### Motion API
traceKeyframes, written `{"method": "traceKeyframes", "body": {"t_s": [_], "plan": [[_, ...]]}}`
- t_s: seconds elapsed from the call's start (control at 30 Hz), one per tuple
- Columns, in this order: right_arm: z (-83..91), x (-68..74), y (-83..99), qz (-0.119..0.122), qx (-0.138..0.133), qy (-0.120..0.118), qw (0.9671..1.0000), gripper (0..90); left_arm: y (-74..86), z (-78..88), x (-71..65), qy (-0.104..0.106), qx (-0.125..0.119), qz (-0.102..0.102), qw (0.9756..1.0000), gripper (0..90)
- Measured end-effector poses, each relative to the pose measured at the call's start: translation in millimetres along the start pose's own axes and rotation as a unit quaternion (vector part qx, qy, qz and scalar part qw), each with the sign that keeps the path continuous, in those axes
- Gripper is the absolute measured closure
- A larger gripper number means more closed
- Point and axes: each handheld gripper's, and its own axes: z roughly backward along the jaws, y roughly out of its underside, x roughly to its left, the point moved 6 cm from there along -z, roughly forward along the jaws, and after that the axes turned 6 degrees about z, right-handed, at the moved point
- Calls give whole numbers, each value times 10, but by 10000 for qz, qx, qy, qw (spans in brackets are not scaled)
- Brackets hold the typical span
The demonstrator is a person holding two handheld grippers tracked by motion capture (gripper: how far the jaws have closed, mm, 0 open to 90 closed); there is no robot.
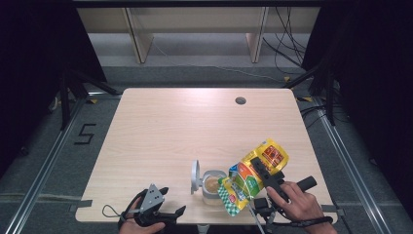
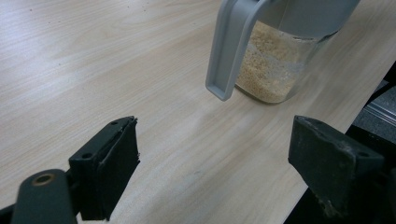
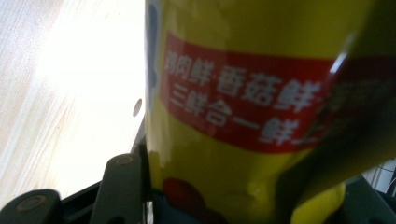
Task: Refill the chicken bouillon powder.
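A yellow seasoning bag [image 1: 253, 175] with a red label and a green-checked end is tilted over a clear jar [image 1: 213, 185] near the table's front edge. My right gripper [image 1: 265, 174] is shut on the bag's middle. In the right gripper view the bag [image 3: 252, 102] sits between the jaws of my right gripper [image 3: 224, 186]. The jar holds beige granules, and its grey lid [image 1: 195, 176] stands flipped up on the left. My left gripper [image 1: 172, 200] is open and holds nothing, left of the jar. In the left gripper view, the jar [image 2: 271, 65] and its grey flap [image 2: 231, 51] lie beyond my left gripper [image 2: 219, 140].
The light wooden table [image 1: 170, 122] has a cable hole [image 1: 240, 101] at the back right. The jar stands close to the front edge. Dark floor, metal rails and loose cables surround the table.
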Motion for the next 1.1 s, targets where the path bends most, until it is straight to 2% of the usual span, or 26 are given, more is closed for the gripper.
{"method": "traceKeyframes", "body": {"t_s": [0.03,0.4,0.47,0.5,0.53,0.57,0.6,0.67,0.7,0.9,0.93,0.97,1.03,1.07,1.1], "plan": [[5,0,5,-57,29,26,10000,498,0,0,0,-1,2,1,10000,154],[6,-7,1,1,-2,12,10000,499,0,-3,-2,13,-9,4,10000,153],[12,4,1,-70,33,23,10000,499,1,-2,-1,6,-3,-1,10000,154],[7,9,-5,-26,16,-32,10000,499,0,-4,-1,21,-10,3,10000,154],[11,8,-5,-78,46,26,10000,499,-1,-4,0,20,-12,1,10000,153],[12,27,-6,-143,58,-19,9999,499,0,0,-1,-6,0,1,10000,154],[19,5,-8,1,85,-66,9999,499,0,0,-1,-4,-3,-1,10000,153],[20,1,-7,-3,90,-48,9999,499,0,1,-1,-2,-2,1,10000,154],[14,-5,-13,95,61,-71,9999,499,-1,0,1,-4,0,0,10000,153],[18,5,-8,26,92,-61,9999,500,-1,-5,-5,31,-20,14,10000,154],[26,7,13,227,185,-220,9993,500,0,-5,-5,32,-16,7,10000,154],[13,26,-12,29,81,-180,9998,500,1,-5,-4,28,-12,1,10000,153],[8,21,-16,10,67,-126,9999,500,-1,-11,-6,45,-37,23,10000,153],[25,11,9,172,210,-192,9994,500,-1,-10,-5,44,-35,25,10000,153],[9,5,-20,102,49,-93,9999,500,-1,-11,-5,45,-36,16,10000,153]]}}
